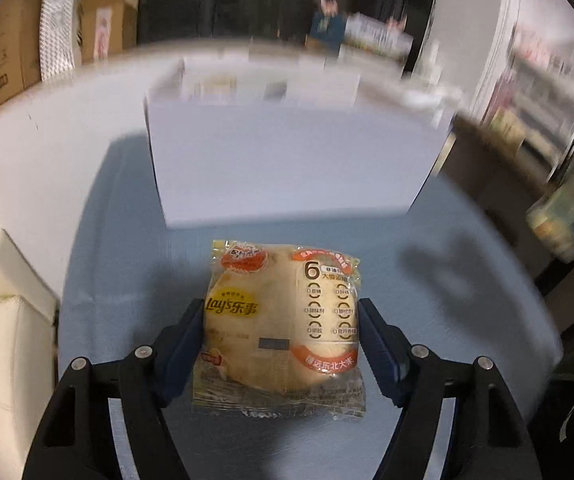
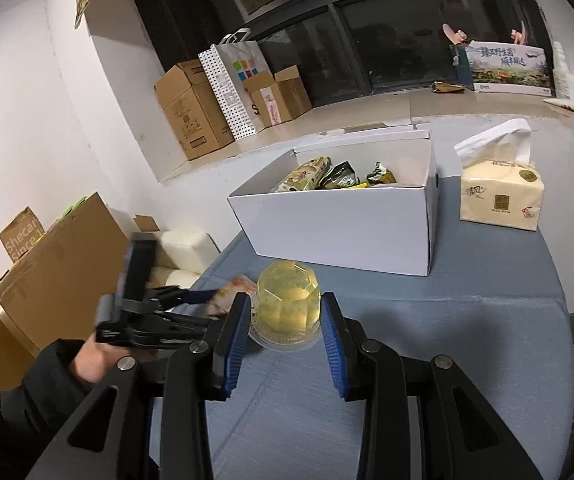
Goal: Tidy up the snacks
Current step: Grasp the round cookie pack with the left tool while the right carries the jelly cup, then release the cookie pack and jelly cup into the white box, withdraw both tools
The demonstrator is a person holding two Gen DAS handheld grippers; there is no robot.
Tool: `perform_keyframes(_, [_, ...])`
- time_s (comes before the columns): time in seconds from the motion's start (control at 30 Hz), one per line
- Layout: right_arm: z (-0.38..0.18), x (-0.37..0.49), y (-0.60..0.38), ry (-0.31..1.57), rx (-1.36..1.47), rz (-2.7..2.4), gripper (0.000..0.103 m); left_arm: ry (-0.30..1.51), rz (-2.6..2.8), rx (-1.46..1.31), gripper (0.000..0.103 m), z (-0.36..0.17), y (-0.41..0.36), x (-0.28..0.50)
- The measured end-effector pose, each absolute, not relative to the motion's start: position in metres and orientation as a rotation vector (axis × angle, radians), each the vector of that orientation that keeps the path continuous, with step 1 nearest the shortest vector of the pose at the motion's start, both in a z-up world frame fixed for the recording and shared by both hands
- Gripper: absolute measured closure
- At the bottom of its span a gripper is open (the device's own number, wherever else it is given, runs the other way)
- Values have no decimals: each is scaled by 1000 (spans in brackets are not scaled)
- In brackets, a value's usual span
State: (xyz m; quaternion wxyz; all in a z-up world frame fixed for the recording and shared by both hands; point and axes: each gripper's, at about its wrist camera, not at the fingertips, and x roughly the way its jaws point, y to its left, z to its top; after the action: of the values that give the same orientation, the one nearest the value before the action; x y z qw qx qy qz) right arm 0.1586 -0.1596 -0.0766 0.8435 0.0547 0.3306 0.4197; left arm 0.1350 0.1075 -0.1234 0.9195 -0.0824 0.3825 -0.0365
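A Lay's snack packet (image 1: 283, 320), pale with orange print, sits between the blue pads of my left gripper (image 1: 281, 308), which press on both its sides just above the blue-grey tablecloth (image 1: 447, 320). The white box (image 1: 287, 168) stands straight ahead of it. In the right wrist view my right gripper (image 2: 285, 300) is shut on a clear cup of yellow jelly (image 2: 289, 300), held upside down above the cloth. To its left a hand holds the left gripper (image 2: 223, 300) with the packet (image 2: 235, 292). The white box (image 2: 339, 232) is open and holds several snack packets (image 2: 307, 178).
A pack of tissues (image 2: 501, 196) stands right of the box. Cardboard boxes (image 2: 195, 112) and a dotted paper bag (image 2: 235, 88) line the window ledge. More cardboard (image 2: 59, 264) and white cushions (image 2: 187, 248) lie left of the table. A sleeve (image 2: 19, 400) is at lower left.
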Motion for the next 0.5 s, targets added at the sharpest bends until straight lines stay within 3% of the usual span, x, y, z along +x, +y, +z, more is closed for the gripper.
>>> perform_keyframes(0.27, [-35,220,-154,628,133,803,64,589,-126,-206,25,-25,115,176])
perform_keyframes(0.5, [-16,325,-114,683,50,682,64,641,-132,-171,25,-10,100,289])
